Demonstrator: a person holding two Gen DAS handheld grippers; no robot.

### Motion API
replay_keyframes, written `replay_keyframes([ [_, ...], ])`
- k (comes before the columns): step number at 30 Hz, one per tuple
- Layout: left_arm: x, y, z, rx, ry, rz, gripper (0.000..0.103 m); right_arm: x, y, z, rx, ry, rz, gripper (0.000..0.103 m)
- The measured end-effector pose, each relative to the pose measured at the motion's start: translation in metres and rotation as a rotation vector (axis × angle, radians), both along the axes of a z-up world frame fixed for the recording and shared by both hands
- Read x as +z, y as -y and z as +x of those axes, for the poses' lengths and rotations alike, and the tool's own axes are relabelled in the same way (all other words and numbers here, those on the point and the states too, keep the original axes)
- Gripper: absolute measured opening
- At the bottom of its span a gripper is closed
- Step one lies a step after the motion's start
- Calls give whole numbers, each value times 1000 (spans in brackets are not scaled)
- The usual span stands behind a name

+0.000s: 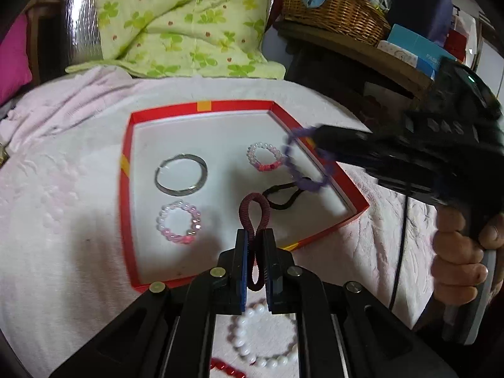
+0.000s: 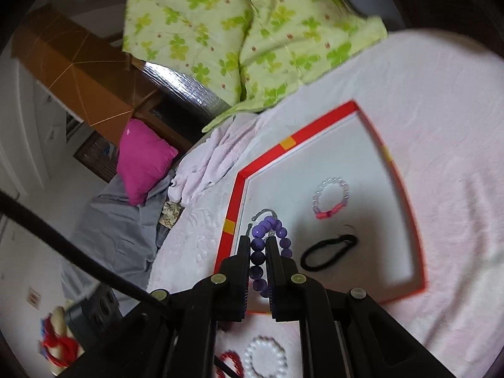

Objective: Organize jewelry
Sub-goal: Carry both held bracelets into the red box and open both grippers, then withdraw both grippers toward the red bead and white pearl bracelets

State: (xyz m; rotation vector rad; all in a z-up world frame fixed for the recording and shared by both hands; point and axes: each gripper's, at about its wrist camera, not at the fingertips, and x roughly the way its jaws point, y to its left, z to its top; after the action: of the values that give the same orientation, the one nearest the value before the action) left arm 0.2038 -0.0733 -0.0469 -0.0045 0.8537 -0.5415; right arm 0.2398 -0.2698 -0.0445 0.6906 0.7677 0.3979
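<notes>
A red-rimmed tray with a white floor lies on the pink bedspread; it also shows in the right wrist view. In it lie a silver bangle, two clear-and-pink bead bracelets and a black hair tie. My left gripper is shut on a maroon hair tie above the tray's near edge. My right gripper is shut on a purple bead bracelet over the tray; it shows in the left wrist view above the right rim.
A white bead bracelet and a red one lie on the bedspread in front of the tray. A green flowered quilt lies behind it. A wicker basket stands on a shelf at the back right. A magenta pillow lies left.
</notes>
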Motion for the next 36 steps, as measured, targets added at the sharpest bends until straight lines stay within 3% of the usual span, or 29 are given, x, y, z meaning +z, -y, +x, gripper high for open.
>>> replay_keyframes([
  [6, -10, 10, 9, -7, -46, 1, 9, -26, -12, 41, 9, -88, 55, 11],
  [12, -13, 11, 13, -3, -60, 2, 10, -38, -21, 62, -6, -118, 71, 12],
  [14, -13, 12, 13, -1, -57, 13, 18, -40, -21, 66, -19, -128, 66, 14],
  [16, -11, 10, 11, 8, -46, 24, 35, -45, -20, 69, -34, -153, 55, 17],
  [17, -9, 9, 10, 16, -33, 32, 37, -45, -18, 69, -45, -153, 46, 17],
  [25, 2, -12, 0, 54, 18, 48, 45, -17, 2, 40, -79, -63, -23, 22],
  [36, -1, -68, -3, 248, 41, 123, 61, -3, 15, -6, -76, -30, -83, 26],
])
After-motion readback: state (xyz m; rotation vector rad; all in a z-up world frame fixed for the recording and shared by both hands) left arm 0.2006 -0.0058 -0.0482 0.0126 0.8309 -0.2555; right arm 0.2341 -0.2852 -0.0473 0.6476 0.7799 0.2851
